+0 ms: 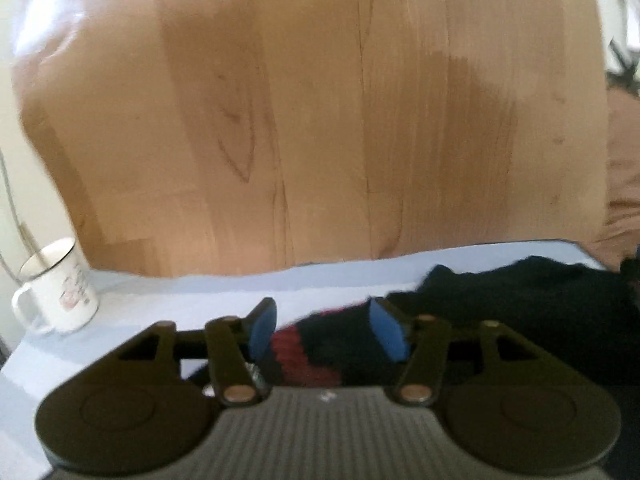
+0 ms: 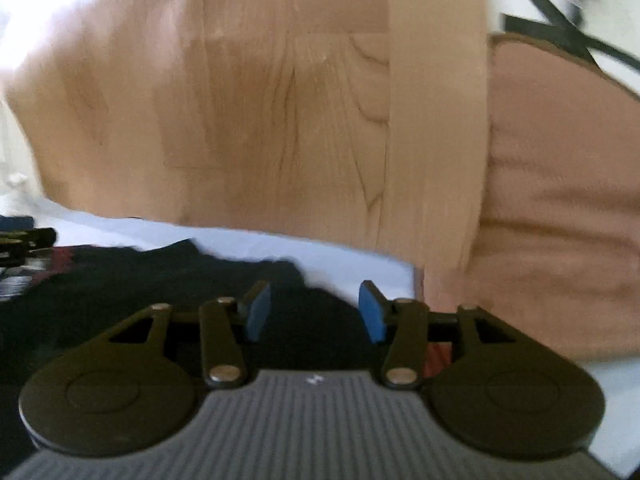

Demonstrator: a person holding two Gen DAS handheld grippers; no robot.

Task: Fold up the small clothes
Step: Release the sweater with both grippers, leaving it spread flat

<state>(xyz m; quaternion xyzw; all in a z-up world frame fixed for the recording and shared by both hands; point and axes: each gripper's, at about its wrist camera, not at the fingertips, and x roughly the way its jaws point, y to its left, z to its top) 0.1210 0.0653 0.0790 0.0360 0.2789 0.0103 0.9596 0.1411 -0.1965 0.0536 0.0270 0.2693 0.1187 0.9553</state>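
A black garment (image 1: 520, 300) with a red-striped part (image 1: 292, 354) lies crumpled on the pale blue table top (image 1: 160, 300). My left gripper (image 1: 325, 330) hovers over its striped end. The blue pads (image 1: 262, 328) stand apart and the cloth lies low between them, with neither pad pressing on it. In the right wrist view the same dark garment (image 2: 120, 280) spreads from the left. My right gripper (image 2: 315, 312) is over its right end, jaws apart, blue pads (image 2: 372, 314) clear of the cloth. Both views are blurred.
A white enamel mug (image 1: 60, 286) stands on the table at the left. The table's far edge (image 2: 320, 246) runs just past the garment, with wooden floor (image 1: 320, 120) beyond. A brown upholstered seat (image 2: 560, 200) sits close on the right. Part of the other gripper (image 2: 24, 240) shows at the left.
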